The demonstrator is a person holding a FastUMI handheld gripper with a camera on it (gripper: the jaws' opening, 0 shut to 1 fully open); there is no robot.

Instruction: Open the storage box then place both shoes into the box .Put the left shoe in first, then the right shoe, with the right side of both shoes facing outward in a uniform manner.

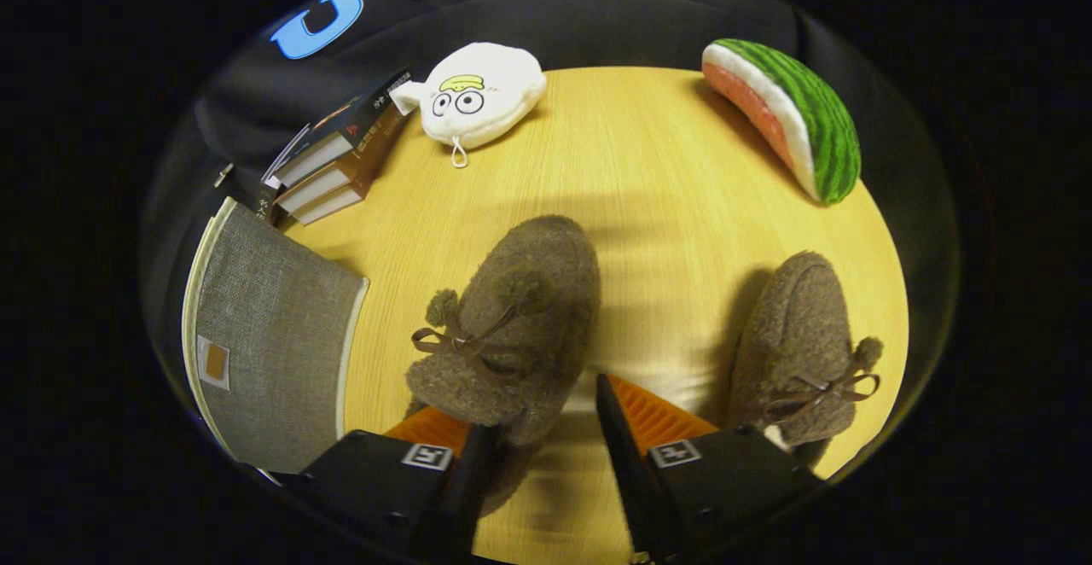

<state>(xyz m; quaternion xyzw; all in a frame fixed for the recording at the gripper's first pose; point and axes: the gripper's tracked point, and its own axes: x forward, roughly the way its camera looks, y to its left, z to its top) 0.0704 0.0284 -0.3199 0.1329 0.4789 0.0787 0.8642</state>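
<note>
On the table [648, 172], near side: I am holding my gripper [546, 428] low over the wood, its fingers standing wide apart.
Between the fingers: the heel end of the near shoe [512, 326] is sitting partly in the gap; the left finger is covering its edge, and I cannot tell whether that finger is touching it. The right finger is standing clear of it.
Near shoe: a brown fuzzy slipper with a bow and pompoms, toe pointing far.
Other shoe [802, 343]: lying to the right, well apart from the first; its near end is being cut off by the gripper body.
Storage box [273, 334]: a grey fabric box sitting at the left, lid closed; its near corner is hidden behind the gripper.
Far left: a stack of books [337, 164], partly in shadow.
Far middle: a white plush pouch [478, 96].
Far right: a watermelon slice toy [789, 117].
</note>
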